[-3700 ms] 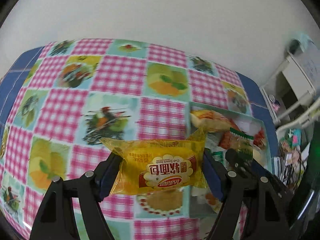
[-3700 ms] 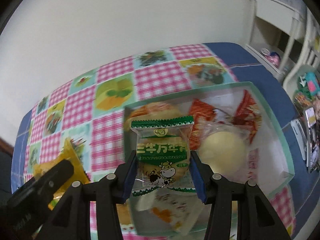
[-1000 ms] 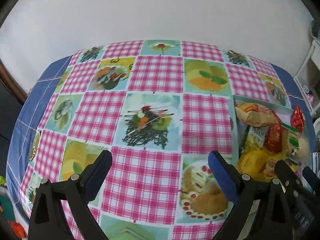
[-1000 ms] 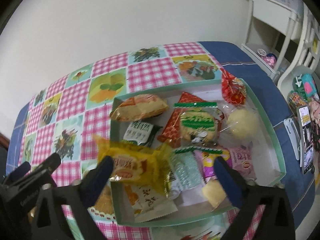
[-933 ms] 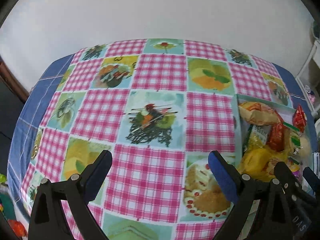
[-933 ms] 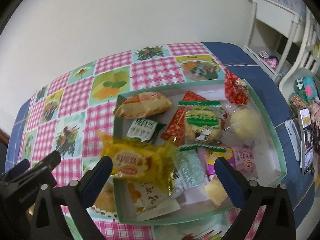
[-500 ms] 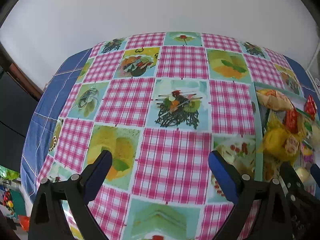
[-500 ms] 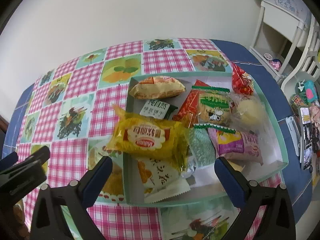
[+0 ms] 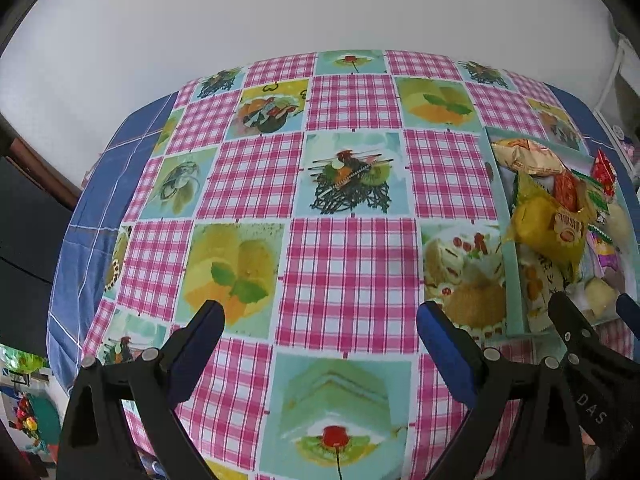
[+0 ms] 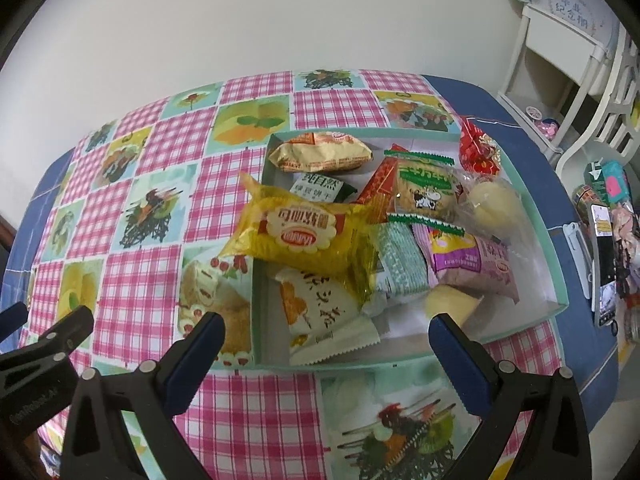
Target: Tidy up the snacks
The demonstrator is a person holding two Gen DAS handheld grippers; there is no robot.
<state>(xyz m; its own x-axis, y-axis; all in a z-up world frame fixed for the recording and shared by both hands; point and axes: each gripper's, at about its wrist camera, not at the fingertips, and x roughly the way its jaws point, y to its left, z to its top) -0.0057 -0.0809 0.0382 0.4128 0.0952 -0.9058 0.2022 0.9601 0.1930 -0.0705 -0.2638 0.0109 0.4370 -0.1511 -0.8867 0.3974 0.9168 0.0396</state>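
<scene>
Though both of my tools hang wide open with nothing between their jaws, the left tool [image 9: 320, 322] over bare checked cloth and the right tool [image 10: 326, 330] just short of the box's near wall, the sorting looks close to done. Every snack I can see lies in the pale green box [image 10: 558, 268] on the right side of the worktop [image 9: 348, 264]. The yellow bread packet [image 10: 304, 234] rests on top of the heap, its left end jutting over the box's left rim. Beside it lie the green-edged milk biscuit packet [image 10: 426, 190], the pink packet [image 10: 470, 262] and a red sweet [image 10: 478, 152] at the far corner. No loose snack shows on the cloth in either view. I judge that what remains, if anything, is nudging the yellow packet fully inside.
</scene>
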